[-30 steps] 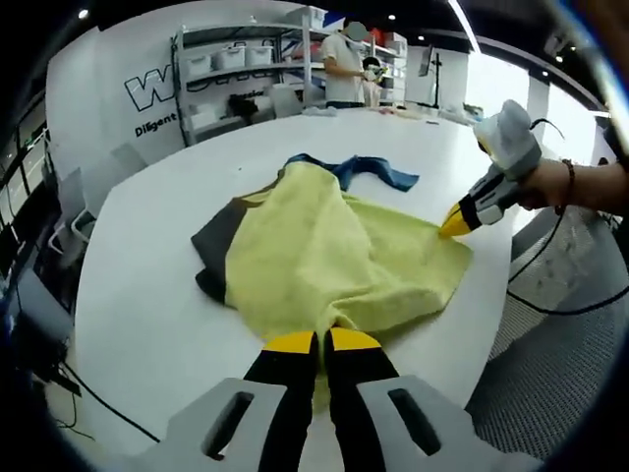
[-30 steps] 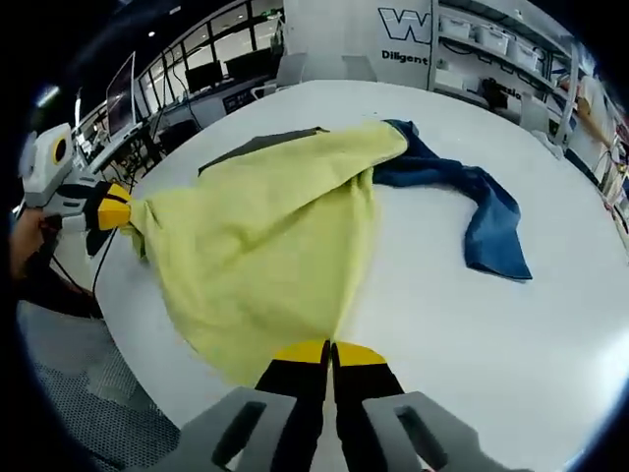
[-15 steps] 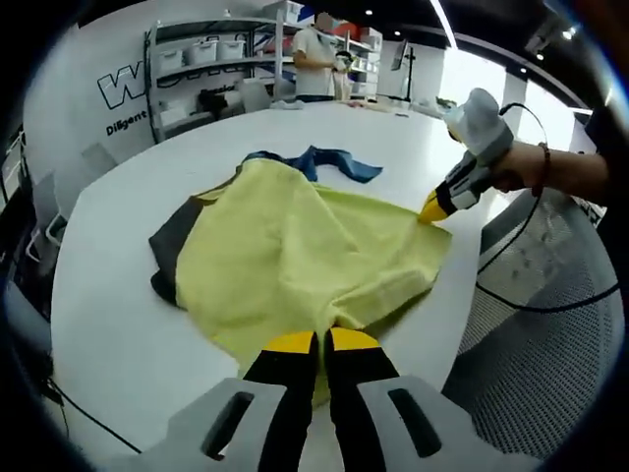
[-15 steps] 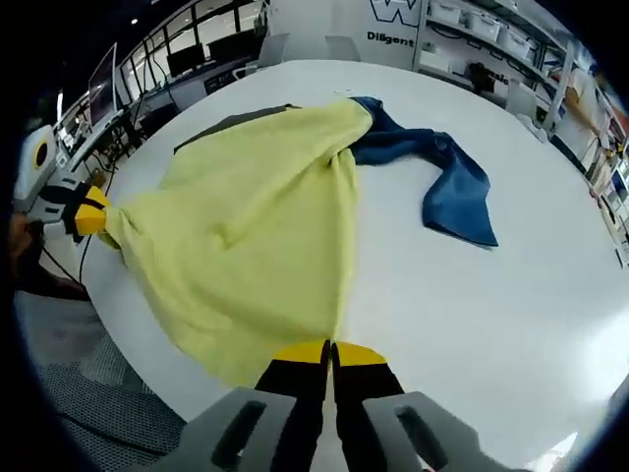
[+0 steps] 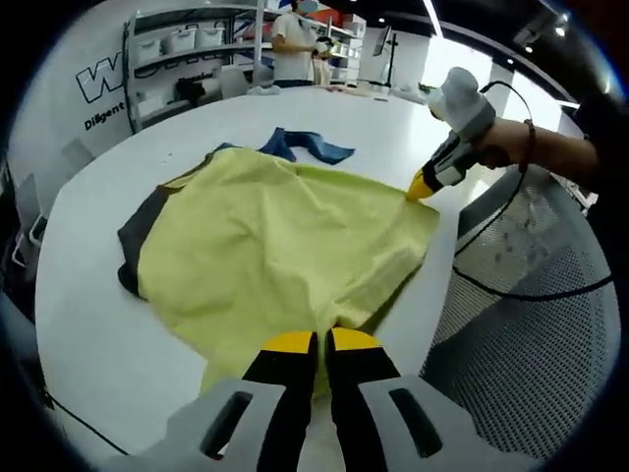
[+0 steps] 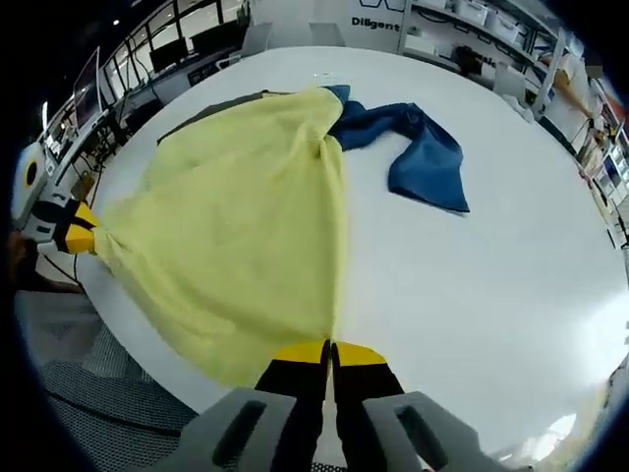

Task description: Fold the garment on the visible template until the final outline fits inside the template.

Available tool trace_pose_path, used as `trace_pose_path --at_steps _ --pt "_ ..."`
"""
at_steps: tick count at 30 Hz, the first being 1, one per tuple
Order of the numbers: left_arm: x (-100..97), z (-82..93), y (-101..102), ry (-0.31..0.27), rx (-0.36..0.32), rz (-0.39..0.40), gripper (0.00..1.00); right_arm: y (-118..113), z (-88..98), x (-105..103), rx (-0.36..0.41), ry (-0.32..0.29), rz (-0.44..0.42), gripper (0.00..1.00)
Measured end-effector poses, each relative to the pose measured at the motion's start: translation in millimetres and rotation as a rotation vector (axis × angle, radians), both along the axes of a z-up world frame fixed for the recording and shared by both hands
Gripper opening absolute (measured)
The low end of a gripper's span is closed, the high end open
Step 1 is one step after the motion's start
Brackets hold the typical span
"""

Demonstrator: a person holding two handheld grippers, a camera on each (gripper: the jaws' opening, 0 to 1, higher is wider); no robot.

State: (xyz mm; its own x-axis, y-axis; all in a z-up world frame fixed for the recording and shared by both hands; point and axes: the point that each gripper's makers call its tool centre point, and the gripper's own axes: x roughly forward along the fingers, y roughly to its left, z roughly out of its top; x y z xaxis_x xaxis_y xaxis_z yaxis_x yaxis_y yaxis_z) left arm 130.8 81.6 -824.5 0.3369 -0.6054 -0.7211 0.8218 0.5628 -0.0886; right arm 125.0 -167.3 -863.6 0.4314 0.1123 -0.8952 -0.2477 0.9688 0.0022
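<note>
With the left gripper (image 5: 322,341) and right gripper (image 6: 327,348) each clenched on a near corner of the yellow garment (image 5: 275,246), which spreads ahead over the dark grey template (image 5: 138,236), uneven pulling could drag its edge off the white table (image 6: 511,256).

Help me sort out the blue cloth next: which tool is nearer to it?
Right. The right tool grips the yellow garment at a corner a short way from the blue cloth. The left tool holds the garment's opposite corner at the table edge, farther away.
</note>
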Motion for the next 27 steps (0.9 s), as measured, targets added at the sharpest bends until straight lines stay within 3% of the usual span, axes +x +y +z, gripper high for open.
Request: trace_pose_path --at_steps 11,15,18,21,25,27 --pt "-15.9 -4.2 -2 0.055 -0.009 -0.016 0.05 -5 -5.9 -13 -0.017 0.055 -0.006 0.0" --pt "-13.1 -3.6 0 0.015 -0.011 -0.003 0.07 -5 -7.1 -14 -0.008 0.057 -0.013 0.0" --pt "-3.0 6.1 4 -0.011 -0.05 0.057 0.14 -1 -2.1 -8 0.049 0.018 -0.054 0.01" --pt "11.8 19.1 11 -0.052 -0.088 0.122 0.25 2 7.5 5 0.108 -0.059 -0.11 0.14" --pt "29.3 35.0 20 -0.056 -0.183 0.223 0.4 4 19.7 16 0.15 -0.117 -0.114 0.25" --pt "38.6 37.7 28 -0.071 -0.186 0.271 0.45 4 23.8 21 0.153 -0.136 -0.115 0.35"
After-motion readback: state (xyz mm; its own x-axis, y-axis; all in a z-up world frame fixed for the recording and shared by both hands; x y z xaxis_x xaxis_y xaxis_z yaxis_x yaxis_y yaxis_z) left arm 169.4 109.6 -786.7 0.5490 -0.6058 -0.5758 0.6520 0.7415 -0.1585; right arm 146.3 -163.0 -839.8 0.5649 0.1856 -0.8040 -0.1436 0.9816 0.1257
